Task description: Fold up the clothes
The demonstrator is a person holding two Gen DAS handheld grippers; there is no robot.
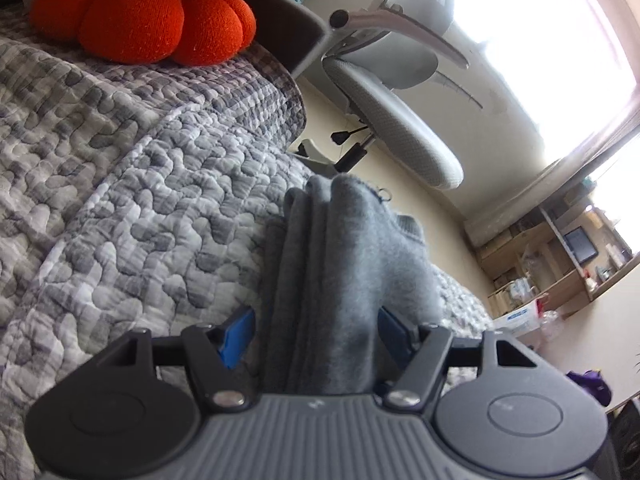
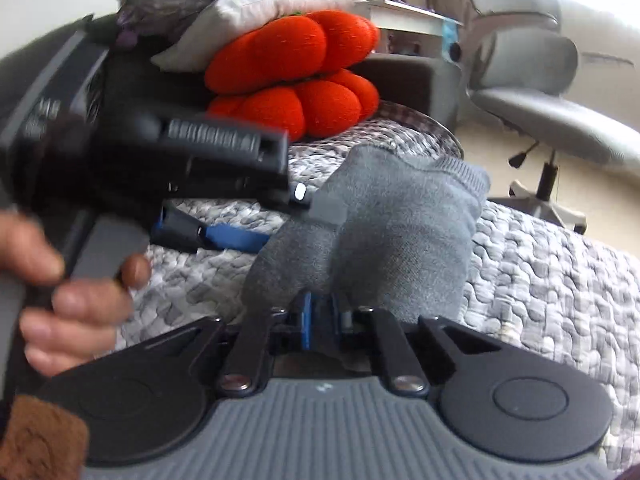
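A folded grey knit garment (image 1: 352, 248) is held up over the quilted bed. In the left wrist view it fills the space between the blue pads of my left gripper (image 1: 316, 320), which is shut on the thick bundle. The right wrist view shows the same garment (image 2: 400, 248) bunched, ribbed hem at the upper right. My right gripper (image 2: 320, 312) is shut on its lower edge, blue pads close together. My left gripper (image 2: 296, 224) comes in from the left, one finger over the cloth and one under it, and a person's hand (image 2: 72, 300) holds its handle.
The grey-and-white quilt (image 1: 120, 200) covers the bed (image 2: 540, 280). Orange plush cushions (image 1: 140, 20) are stacked at its far end (image 2: 296, 80) under a white pillow (image 2: 248, 12). A grey office chair (image 1: 400, 120) stands beside the bed (image 2: 540, 112). Wooden shelves (image 1: 560, 260) line the wall.
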